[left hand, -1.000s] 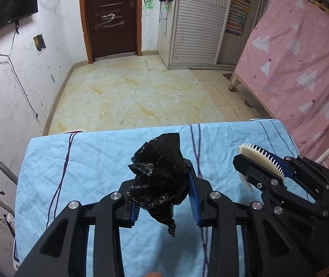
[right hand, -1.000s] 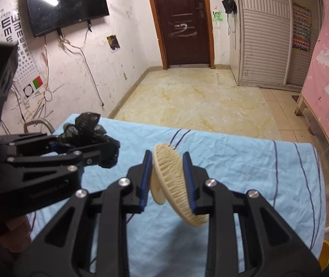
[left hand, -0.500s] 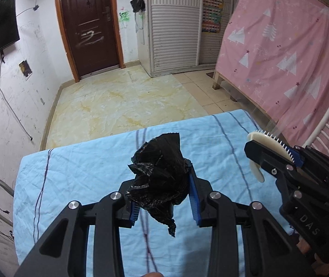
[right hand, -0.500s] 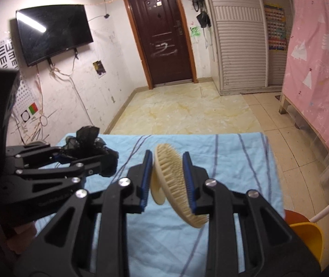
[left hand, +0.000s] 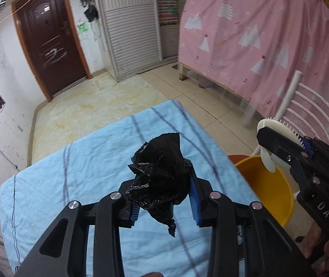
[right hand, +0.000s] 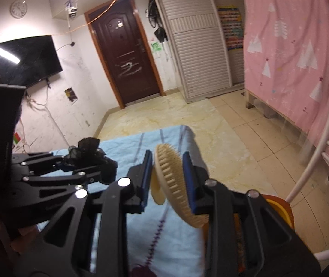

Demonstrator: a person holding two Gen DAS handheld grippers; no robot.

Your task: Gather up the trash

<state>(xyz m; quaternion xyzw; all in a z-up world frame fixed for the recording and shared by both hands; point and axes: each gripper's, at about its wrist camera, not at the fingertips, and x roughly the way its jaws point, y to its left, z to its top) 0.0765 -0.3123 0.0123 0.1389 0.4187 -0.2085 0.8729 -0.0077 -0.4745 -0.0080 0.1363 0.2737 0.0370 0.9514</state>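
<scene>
My left gripper [left hand: 164, 196] is shut on a crumpled black plastic bag [left hand: 161, 173] and holds it above the light blue tablecloth [left hand: 72, 175]. My right gripper [right hand: 167, 184] is shut on a cream round bristle brush [right hand: 176, 189], held at the table's right edge. A yellow bucket [left hand: 266, 189] stands on the floor just right of the table; its rim shows in the right wrist view [right hand: 279, 205]. In the left wrist view the right gripper [left hand: 277, 147] with the brush [left hand: 268, 127] hangs over the bucket. The left gripper with the bag [right hand: 86, 149] shows left in the right wrist view.
A white slatted chair [left hand: 303, 115] stands behind the bucket. A pink curtained bed frame [left hand: 256, 34] fills the right side. A dark door [right hand: 122, 53], a shuttered wardrobe [right hand: 199, 46] and a wall TV [right hand: 25, 57] stand beyond the tiled floor [left hand: 95, 101].
Both grippers have swung to the right with their loads. The table's right edge, the yellow bucket and the white chair have come into view.
</scene>
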